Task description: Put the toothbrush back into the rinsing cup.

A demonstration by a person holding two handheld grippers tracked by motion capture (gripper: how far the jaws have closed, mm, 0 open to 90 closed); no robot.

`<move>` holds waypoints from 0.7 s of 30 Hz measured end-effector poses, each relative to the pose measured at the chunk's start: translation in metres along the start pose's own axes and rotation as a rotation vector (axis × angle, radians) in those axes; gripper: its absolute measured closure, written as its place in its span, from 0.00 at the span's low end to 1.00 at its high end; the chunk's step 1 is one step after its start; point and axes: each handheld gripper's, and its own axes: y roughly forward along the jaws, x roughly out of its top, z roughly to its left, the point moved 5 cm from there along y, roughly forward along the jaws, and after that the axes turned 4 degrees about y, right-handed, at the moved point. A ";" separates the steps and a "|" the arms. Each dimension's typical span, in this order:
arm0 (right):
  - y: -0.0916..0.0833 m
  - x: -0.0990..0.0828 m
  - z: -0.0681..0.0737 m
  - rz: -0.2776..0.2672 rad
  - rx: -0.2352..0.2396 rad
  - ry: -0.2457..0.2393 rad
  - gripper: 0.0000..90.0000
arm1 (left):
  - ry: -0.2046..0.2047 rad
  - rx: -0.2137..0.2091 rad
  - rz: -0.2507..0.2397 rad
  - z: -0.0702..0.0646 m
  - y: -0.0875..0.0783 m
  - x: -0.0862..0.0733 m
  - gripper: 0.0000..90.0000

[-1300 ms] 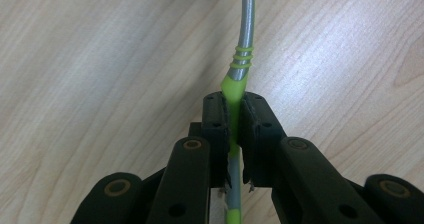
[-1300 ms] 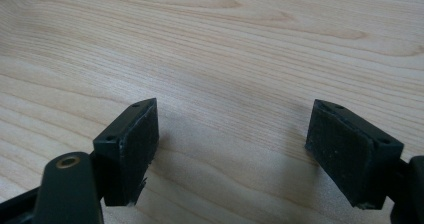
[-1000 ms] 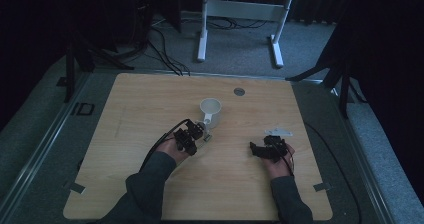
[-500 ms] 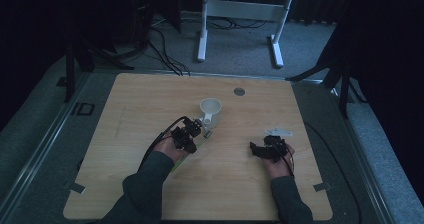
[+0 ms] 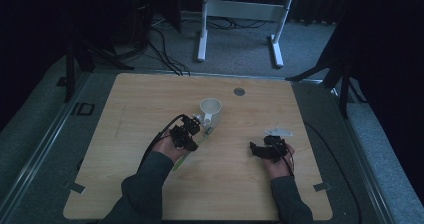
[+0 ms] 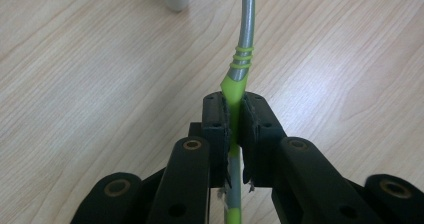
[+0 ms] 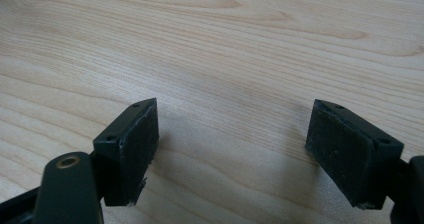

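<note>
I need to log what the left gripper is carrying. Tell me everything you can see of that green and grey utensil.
The utensil is slim, with a grey metal-looking shaft, three thin green rings around it and a bright green, plastic-looking handle. The left gripper is shut on the green part, its pads pressing both sides. The shaft curves away toward the white cup; its far end is out of frame. In the high view the green handle trails back beside the left hand, low over the wooden table.
</note>
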 end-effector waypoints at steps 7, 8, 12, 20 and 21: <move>0.000 0.000 0.000 0.000 0.000 -0.003 0.23 | -0.003 0.002 -0.042 0.000 -0.006 0.002 0.91; 0.000 0.000 0.000 0.000 0.000 -0.003 0.23 | -0.002 0.002 -0.047 0.000 -0.006 0.002 0.91; 0.000 0.000 0.000 0.000 0.000 -0.003 0.23 | -0.006 -0.004 -0.066 0.000 -0.008 0.002 0.91; 0.000 0.000 0.000 0.000 0.000 -0.002 0.23 | -0.001 0.000 -0.106 -0.001 -0.013 0.004 0.91; 0.000 0.000 0.000 0.000 0.000 -0.003 0.23 | 0.000 0.001 -0.117 -0.001 -0.013 0.005 0.91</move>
